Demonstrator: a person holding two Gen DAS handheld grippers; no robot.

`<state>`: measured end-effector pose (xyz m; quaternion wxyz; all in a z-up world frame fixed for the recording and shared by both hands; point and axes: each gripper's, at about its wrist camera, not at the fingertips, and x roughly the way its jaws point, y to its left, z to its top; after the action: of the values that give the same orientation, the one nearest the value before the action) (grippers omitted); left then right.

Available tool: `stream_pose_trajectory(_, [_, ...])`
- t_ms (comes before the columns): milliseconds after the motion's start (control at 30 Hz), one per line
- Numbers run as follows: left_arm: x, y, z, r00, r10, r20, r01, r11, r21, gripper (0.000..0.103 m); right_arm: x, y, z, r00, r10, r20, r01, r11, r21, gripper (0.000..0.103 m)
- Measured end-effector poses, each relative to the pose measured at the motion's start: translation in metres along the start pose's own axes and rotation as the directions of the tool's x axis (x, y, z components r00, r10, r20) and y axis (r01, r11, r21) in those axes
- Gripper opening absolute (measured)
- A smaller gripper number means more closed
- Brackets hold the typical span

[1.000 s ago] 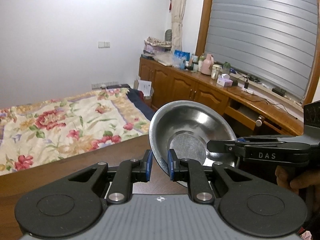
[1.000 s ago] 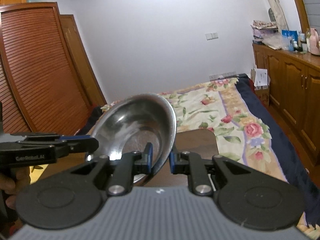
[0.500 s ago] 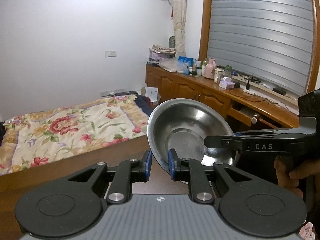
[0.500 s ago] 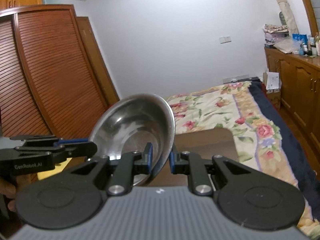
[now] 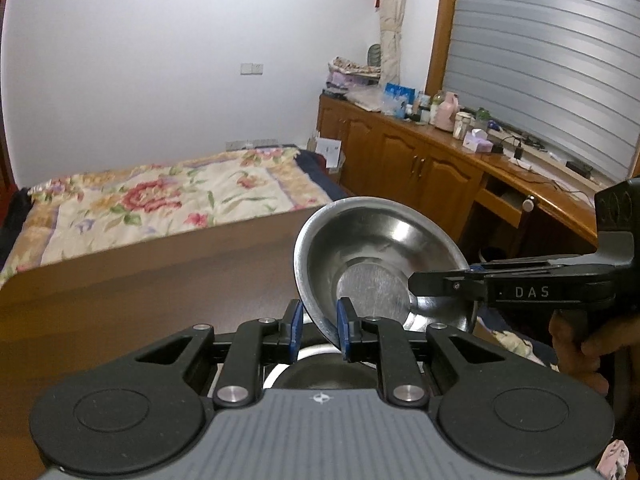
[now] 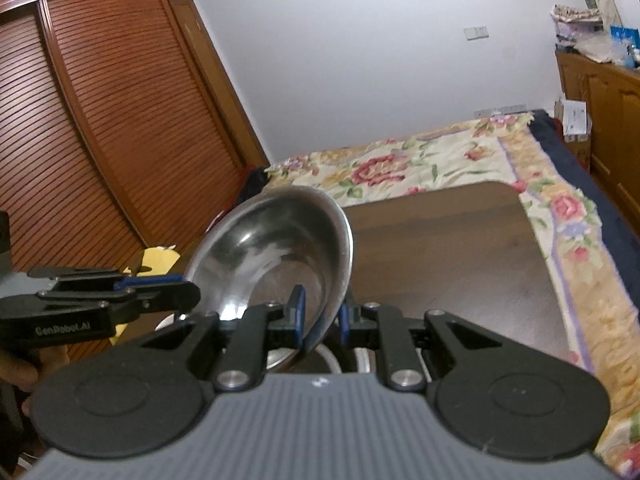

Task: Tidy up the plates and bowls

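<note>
I hold one steel bowl (image 5: pixel 372 264) between both tongs, tilted steeply with its hollow facing the cameras. My left tongs (image 5: pixel 319 330) pinch the bowl's rim low in the middle of the left view, one blue pad (image 5: pixel 296 326) outside the wall and the other inside. My right tongs (image 6: pixel 320 320) pinch the opposite rim the same way, low in the middle of the right view, where the bowl (image 6: pixel 272 256) rises up and to the left of the pads.

In the left view the right tongs (image 5: pixel 416 284) reach in from the right edge, their tip against the bowl's far rim, with my hand (image 5: pixel 580 344) on the grip at lower right. In the right view the left tongs (image 6: pixel 192 294) come in from the left edge and meet the bowl at its left rim.

The bowl hangs above the dark brown surface (image 6: pixel 448 256). Just below the pads, at the lower middle of both views, the rim of another dish (image 6: pixel 362 356) shows; I cannot tell what kind.

Beyond the surface lies a bed (image 6: pixel 420 160) with a flowered cover. A slatted wardrobe (image 6: pixel 100 120) fills the left of the right view; wooden cabinets (image 5: pixel 420 160) run along the right of the left view.
</note>
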<state>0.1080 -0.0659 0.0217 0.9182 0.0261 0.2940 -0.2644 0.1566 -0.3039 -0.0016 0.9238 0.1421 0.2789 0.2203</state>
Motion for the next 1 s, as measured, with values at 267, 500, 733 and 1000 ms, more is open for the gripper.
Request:
stream_pose_trajectory(267, [-0.004,0.003,-0.036,1.0,0.021,-0.022,-0.022,1.0,-0.018,0.021,0.008,0.01,-0.025,0.999,0.013,-0.043,-0.013,1.0,0.0,0.019])
stream_pose_trajectory(500, [-0.004,0.008,-0.057,0.999,0.027,-0.044,-0.028,0.999,-0.039,0.022,0.014,0.016,-0.04,0.998,0.004,-0.064,-0.005,1.0,-0.014,0.019])
stream_pose_trajectory(733, [0.0,0.009,-0.066,0.998,0.045,-0.046,-0.047,0.998,-0.04,0.022,0.018,0.027,-0.048,0.997,-0.046,-0.059,0.041,0.996,-0.085,0.019])
stream_pose_trajectory(1000, [0.01,0.005,-0.073,0.995,0.087,-0.049,-0.087,0.996,0.005,0.022,0.025,0.04,-0.057,0.99,-0.142,-0.022,0.134,0.969,-0.206,0.019])
